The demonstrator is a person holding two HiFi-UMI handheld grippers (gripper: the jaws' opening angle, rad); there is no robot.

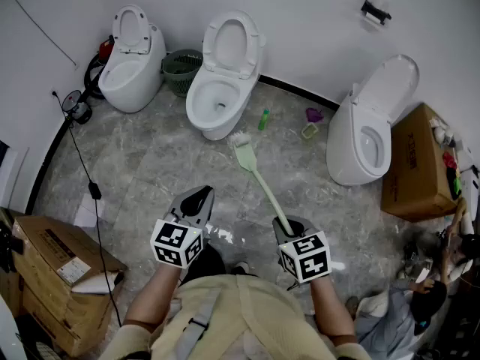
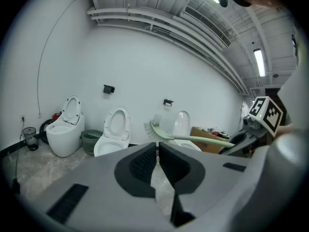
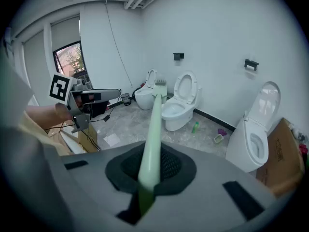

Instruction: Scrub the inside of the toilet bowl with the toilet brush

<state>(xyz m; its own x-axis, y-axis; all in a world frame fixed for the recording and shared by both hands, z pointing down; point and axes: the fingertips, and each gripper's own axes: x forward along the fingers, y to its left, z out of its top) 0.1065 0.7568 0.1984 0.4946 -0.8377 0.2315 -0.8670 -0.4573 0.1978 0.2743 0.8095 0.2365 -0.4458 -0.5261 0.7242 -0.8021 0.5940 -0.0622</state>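
A pale green toilet brush [image 1: 259, 177] slants up from my right gripper [image 1: 286, 227], which is shut on the lower end of its handle. The white bristle head [image 1: 240, 139] hangs just in front of the middle toilet [image 1: 220, 88], whose lid is up and bowl is open. In the right gripper view the handle [image 3: 153, 129] runs out from between the jaws of the right gripper [image 3: 151, 167] toward that toilet [image 3: 179, 106]. My left gripper [image 1: 198, 199] is held level beside the brush, shut and empty. Its pads [image 2: 146, 159] nearly touch in the left gripper view, where the brush [image 2: 193, 139] crosses ahead.
Another open toilet [image 1: 132, 57] stands at the left and a third [image 1: 369, 130] at the right. A green basket [image 1: 181, 69] sits between the first two. A green bottle [image 1: 263, 118] and small purple items [image 1: 313, 115] lie on the floor. Cardboard boxes [image 1: 417, 163] [image 1: 51, 272] flank me. A cable [image 1: 88, 178] trails at the left.
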